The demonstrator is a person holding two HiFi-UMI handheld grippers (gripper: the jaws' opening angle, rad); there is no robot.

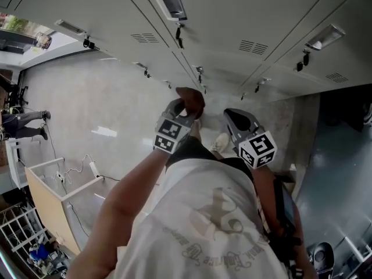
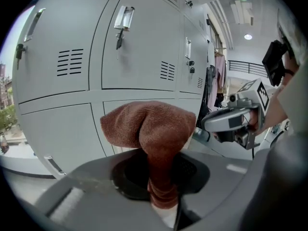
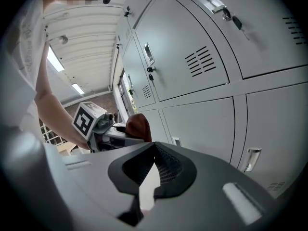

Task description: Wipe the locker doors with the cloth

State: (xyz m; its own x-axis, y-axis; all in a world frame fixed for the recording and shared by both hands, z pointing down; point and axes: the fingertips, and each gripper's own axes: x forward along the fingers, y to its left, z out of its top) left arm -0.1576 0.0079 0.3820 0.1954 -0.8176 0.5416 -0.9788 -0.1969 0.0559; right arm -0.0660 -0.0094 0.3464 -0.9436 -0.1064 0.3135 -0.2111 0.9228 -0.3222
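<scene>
Left gripper (image 1: pixel 181 106), mid-frame, is clamping cloth (image 2: pixel 149 125) near lockers (image 2: pixel 139 47); right gripper (image 1: pixel 231 115) is hovering beside it, jaws together, empty.

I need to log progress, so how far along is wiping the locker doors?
Done: the brown knitted cloth is clamped in the left gripper. In hand: it is raised before the grey metal locker doors, contact unclear. Left: the wiping itself. The right gripper is shut, empty.

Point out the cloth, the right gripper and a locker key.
cloth (image 2: pixel 149 124), left gripper view, bunched top.
right gripper (image 3: pixel 154 147), right gripper view, where the jaw tips meet.
key (image 2: pixel 117 42), left gripper view, its hanging shaft.
</scene>
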